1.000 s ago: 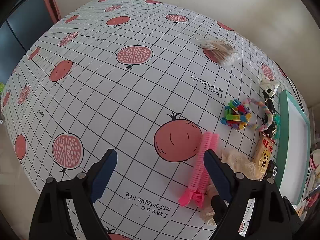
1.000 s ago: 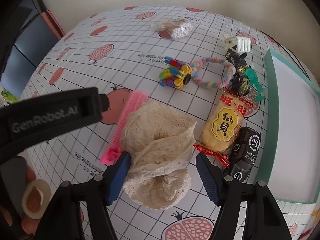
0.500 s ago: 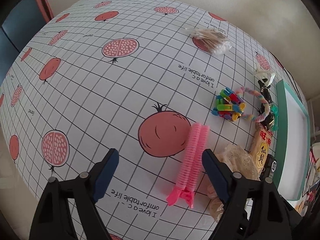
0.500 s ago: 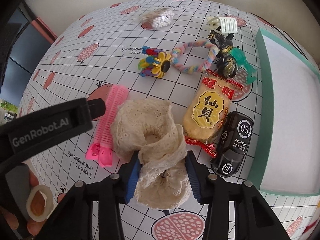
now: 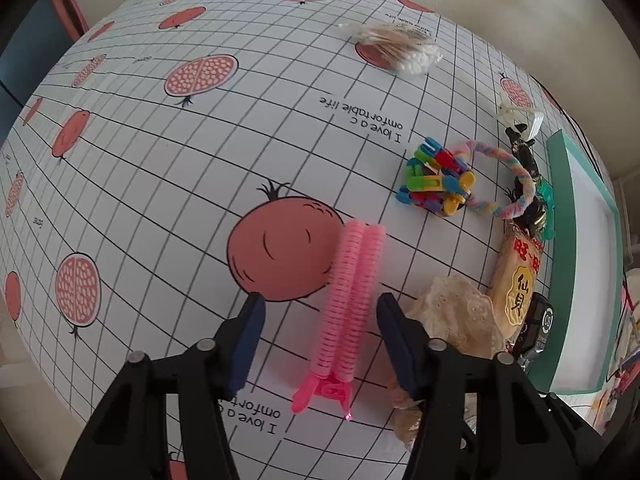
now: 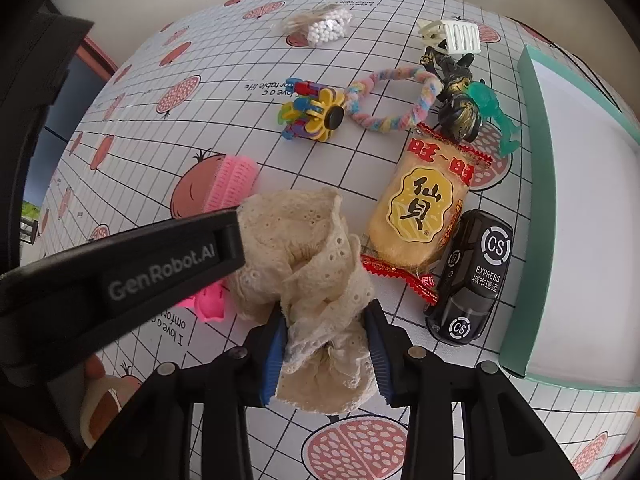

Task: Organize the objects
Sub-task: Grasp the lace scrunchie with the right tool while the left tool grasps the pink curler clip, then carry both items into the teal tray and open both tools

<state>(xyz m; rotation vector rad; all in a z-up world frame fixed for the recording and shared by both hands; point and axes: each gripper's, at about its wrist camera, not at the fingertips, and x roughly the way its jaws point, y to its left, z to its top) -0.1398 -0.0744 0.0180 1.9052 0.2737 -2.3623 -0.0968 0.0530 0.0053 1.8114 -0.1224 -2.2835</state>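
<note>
The right gripper (image 6: 326,350) is closed on the near end of a cream lace scrunchie (image 6: 308,264), the fabric being bunched between its 2 blue pads. The left gripper (image 5: 318,322) is held partly open, with a gap on each side of a pink hair clip (image 5: 346,304), which lies flat on the tablecloth (image 5: 200,160) between the fingers; nothing is gripped by it. The pink hair clip is seen just left of the scrunchie, and a yellow snack packet (image 6: 420,212) just right of it. A black toy car (image 6: 474,276) is placed to the right of the packet, beside the rim of a green tray (image 6: 536,184). Beyond the scrunchie, a bunch of coloured pegs (image 6: 312,114), a pastel rope ring (image 6: 390,100), a dark figurine (image 6: 458,92), a white claw clip (image 6: 452,34) and a bag of cotton swabs (image 6: 320,26) are spread out.
</note>
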